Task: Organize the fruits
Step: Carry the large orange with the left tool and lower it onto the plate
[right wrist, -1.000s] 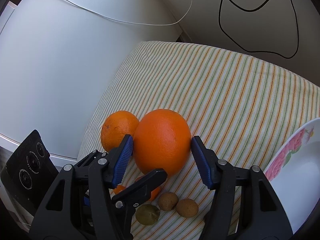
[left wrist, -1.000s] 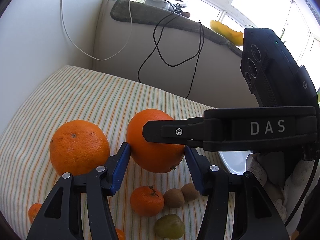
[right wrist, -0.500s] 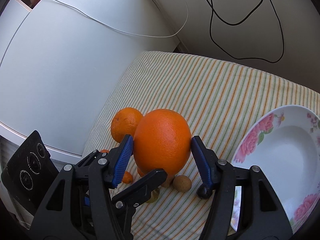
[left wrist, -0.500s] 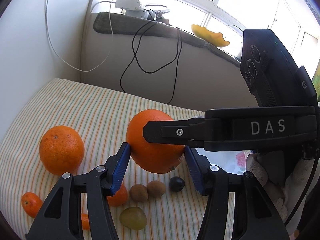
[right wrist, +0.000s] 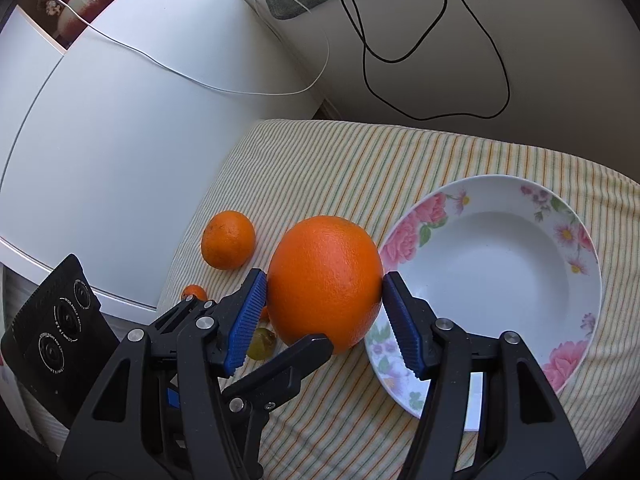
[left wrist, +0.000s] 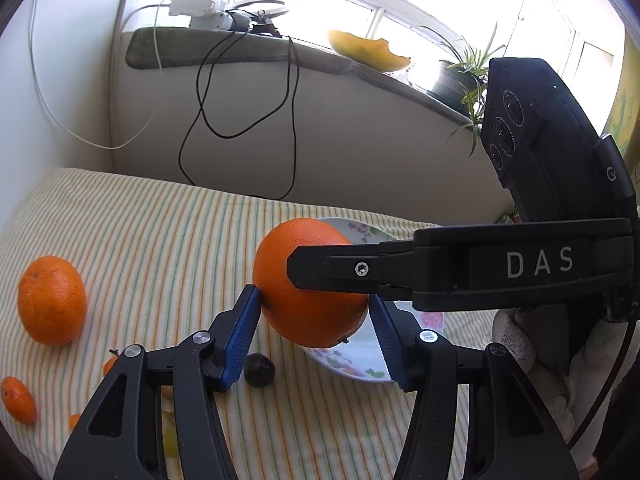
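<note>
Two grippers clamp one large orange held above the striped tablecloth; the right gripper presses its blue pads against the fruit's left and right flanks, the left gripper likewise grips it from the other side; the orange hangs at the near-left rim of the floral plate, which holds nothing; a second orange lies on the cloth to the left, with a small tangerine, a green fruit and a dark round fruit nearby.

Two big oranges, one flowered plate, two hand-held grippers.
</note>
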The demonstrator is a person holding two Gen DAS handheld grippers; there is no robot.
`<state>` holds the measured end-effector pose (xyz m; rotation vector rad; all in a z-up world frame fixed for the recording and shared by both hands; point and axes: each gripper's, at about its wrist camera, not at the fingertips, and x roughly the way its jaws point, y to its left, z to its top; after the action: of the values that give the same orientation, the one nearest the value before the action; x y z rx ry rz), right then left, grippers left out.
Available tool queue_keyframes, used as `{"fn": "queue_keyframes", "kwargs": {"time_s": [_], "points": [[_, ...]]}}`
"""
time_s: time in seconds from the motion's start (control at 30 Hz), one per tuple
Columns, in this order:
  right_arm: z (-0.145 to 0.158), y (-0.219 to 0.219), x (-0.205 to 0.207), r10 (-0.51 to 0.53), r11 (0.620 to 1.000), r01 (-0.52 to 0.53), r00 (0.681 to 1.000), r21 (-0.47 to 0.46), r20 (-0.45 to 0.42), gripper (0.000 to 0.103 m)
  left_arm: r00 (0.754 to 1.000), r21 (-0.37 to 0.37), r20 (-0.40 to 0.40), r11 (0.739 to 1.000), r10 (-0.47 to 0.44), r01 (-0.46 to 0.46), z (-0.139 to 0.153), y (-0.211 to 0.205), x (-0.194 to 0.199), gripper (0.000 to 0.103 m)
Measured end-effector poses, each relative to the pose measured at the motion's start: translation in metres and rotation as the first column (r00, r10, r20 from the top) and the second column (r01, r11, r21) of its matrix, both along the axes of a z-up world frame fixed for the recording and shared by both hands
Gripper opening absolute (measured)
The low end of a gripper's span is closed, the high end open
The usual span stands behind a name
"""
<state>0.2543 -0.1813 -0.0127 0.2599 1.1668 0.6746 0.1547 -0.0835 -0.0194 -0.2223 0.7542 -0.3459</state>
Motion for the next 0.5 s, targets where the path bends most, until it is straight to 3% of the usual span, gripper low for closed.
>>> {"fn": "queue_keyframes", "kwargs": {"time_s": [0.5], "points": [[-0.017, -0.08, 0.0, -0.106, 0.994, 0.106, 0.994, -0.016, -0.03, 0.063, 0.994, -0.004, -0.053, 0.995, -0.099, 0.099, -0.015, -0.063, 0.028, 0.055]]}}
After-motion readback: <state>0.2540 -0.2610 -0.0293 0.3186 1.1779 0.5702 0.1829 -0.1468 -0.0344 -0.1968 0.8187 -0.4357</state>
